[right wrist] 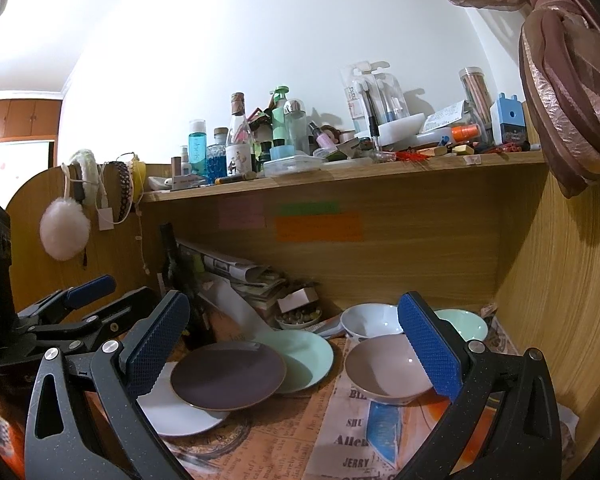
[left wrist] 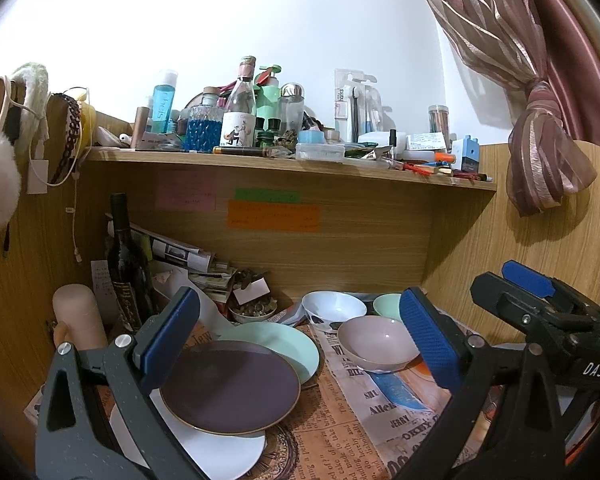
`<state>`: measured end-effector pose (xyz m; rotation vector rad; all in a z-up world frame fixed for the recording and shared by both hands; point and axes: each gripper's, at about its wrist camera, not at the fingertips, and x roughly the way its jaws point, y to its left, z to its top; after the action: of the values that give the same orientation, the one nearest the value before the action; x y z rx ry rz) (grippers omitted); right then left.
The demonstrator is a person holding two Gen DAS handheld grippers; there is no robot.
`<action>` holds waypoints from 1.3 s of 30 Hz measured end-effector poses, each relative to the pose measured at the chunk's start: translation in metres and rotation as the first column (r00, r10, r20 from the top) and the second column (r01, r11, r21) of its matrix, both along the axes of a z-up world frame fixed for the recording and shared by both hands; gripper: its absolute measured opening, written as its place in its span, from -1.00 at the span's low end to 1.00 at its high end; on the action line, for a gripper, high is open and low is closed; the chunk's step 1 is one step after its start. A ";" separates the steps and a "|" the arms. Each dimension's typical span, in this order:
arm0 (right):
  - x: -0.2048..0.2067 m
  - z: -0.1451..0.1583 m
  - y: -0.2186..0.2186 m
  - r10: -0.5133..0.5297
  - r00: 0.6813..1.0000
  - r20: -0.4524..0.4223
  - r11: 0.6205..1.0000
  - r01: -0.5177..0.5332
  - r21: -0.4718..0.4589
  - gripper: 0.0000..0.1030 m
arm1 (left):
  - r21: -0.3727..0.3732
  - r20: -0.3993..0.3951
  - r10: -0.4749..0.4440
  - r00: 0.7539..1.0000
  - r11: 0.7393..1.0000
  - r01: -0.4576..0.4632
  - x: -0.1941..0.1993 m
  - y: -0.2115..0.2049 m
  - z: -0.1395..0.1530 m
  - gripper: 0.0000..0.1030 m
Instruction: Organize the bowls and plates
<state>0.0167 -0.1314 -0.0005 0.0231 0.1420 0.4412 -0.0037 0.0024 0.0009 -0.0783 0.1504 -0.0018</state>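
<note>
Newsprint-covered desk (left wrist: 340, 432) — purple plate (left wrist: 230, 386) overlapping mint plate (left wrist: 288, 344), both tools agape.

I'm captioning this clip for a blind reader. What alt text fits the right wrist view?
The open right tool hovers over a dark purple plate overlapping a white plate and a mint plate, with a pinkish bowl, a white bowl and a mint bowl beside them.

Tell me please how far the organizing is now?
Barely begun. Done: nothing looks sorted. The purple plate overlaps the white plate and green plate; three bowls, such as the pink bowl, sit apart. In hand: nothing; left gripper and right gripper are open.
</note>
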 end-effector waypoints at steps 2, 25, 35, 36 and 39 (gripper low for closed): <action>-0.001 0.000 0.000 0.000 1.000 0.002 1.000 0.000 0.001 1.00 | -0.001 0.000 0.000 1.000 1.000 0.000 0.000 0.000 0.000 0.97; -0.006 0.001 0.004 0.010 1.000 0.019 1.000 -0.010 -0.007 1.00 | -0.001 0.001 0.001 1.000 1.000 -0.001 -0.001 0.001 -0.002 0.98; -0.004 -0.001 0.004 -0.001 1.000 0.016 1.000 0.002 -0.008 1.00 | 0.002 -0.003 0.002 1.000 1.000 -0.002 0.001 0.000 -0.004 0.98; -0.003 -0.002 0.004 -0.003 1.000 0.016 1.000 0.004 -0.008 1.00 | 0.005 -0.003 0.002 1.000 1.000 -0.002 0.001 0.000 -0.005 0.98; -0.001 -0.003 0.004 -0.007 1.000 0.012 1.000 0.007 -0.006 1.00 | 0.012 -0.001 0.006 1.000 1.000 -0.006 0.002 0.000 -0.006 0.98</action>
<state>0.0160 -0.1277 -0.0037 0.0151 0.1312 0.4338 -0.0015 0.0024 -0.0053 -0.0667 0.1510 0.0056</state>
